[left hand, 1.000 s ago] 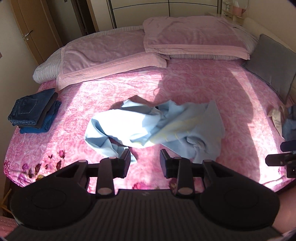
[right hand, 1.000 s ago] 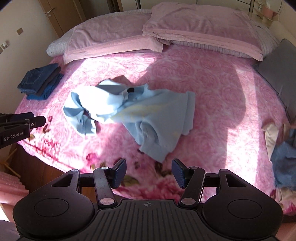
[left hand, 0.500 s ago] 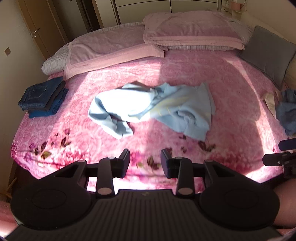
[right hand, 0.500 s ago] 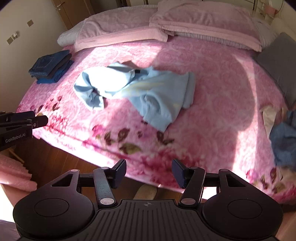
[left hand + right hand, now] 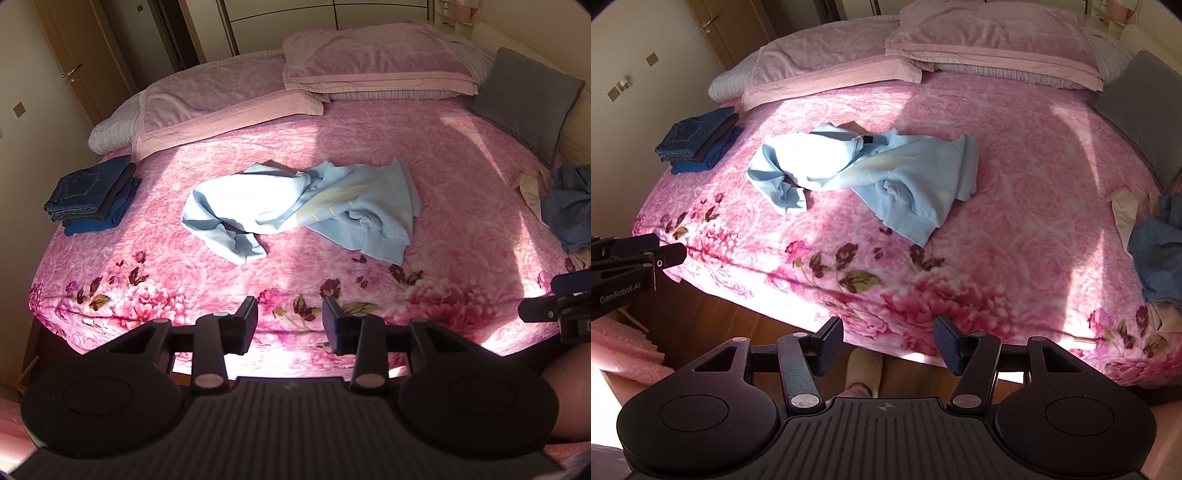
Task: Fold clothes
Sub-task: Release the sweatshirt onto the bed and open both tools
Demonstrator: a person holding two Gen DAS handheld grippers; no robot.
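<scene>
A crumpled light blue garment (image 5: 303,206) (image 5: 864,173) lies in the middle of the pink flowered bed (image 5: 461,177) (image 5: 1034,166). My left gripper (image 5: 290,325) hangs over the bed's near edge, well short of the garment; its jaws are opening and nothing is between them. My right gripper (image 5: 888,345) is open and empty, over the floor just off the bed's near edge. Each gripper shows at the side of the other's view: the right gripper (image 5: 554,306), the left gripper (image 5: 639,258).
Folded dark jeans and blue clothes are stacked (image 5: 92,195) (image 5: 700,140) at the bed's left edge. A heap of unfolded clothes (image 5: 565,206) (image 5: 1156,240) lies at the right edge. Pink pillows (image 5: 369,62) and a grey cushion (image 5: 524,99) line the far side. A slippered foot (image 5: 864,369) stands on the wooden floor.
Both grippers have drawn back from the garment toward the bed's near edge, so the bed looks smaller and farther. The left jaws stand slightly wider. The garment has not moved.
</scene>
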